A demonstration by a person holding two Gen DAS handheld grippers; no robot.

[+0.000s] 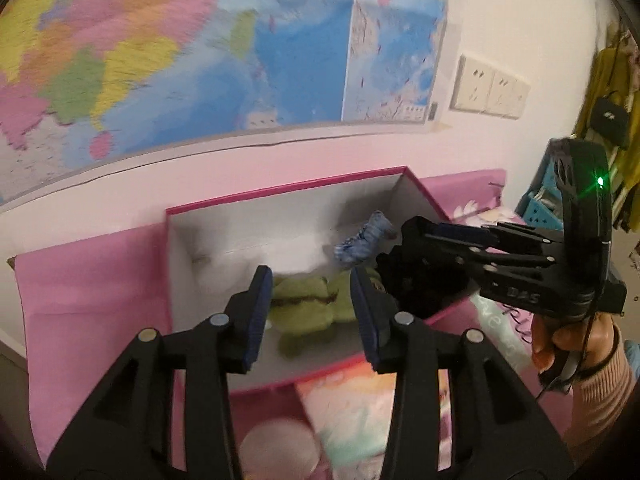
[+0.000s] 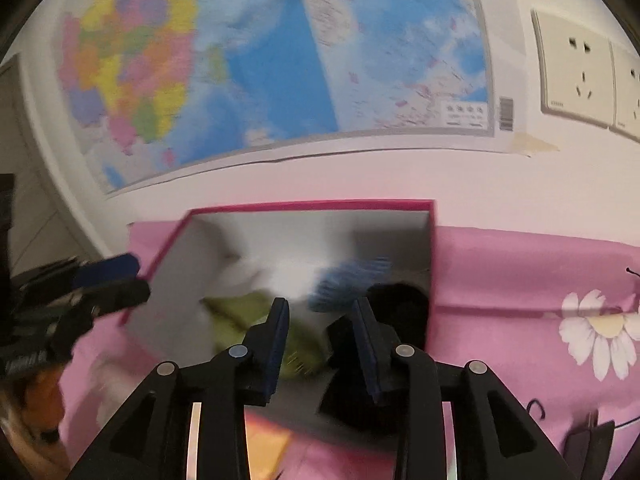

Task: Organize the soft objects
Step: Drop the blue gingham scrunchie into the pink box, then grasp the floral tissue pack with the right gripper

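A pink-rimmed box [image 1: 280, 190] [image 2: 312, 204] with white walls stands open on the bed against the wall. Inside lie a green plush toy [image 1: 308, 304] [image 2: 240, 312], a blue-and-white cloth [image 1: 364, 240] [image 2: 348, 280] and a black soft thing [image 1: 424, 292] [image 2: 400, 304] at the right end. My left gripper [image 1: 312, 312] [image 2: 128, 278] hovers over the box's front left, jaws open, with the plush below the gap. My right gripper [image 2: 320, 336] [image 1: 394, 248] is open over the right end, above the black thing, gripping nothing.
The box sits on a pink flowered sheet [image 2: 520, 280]. A colourful flat pack [image 1: 352, 400] and a pale round thing [image 1: 280, 448] lie in front of it. A wall map [image 1: 200, 60] and sockets [image 1: 488, 88] are behind; clothes and a bag [image 1: 608, 116] hang at the right.
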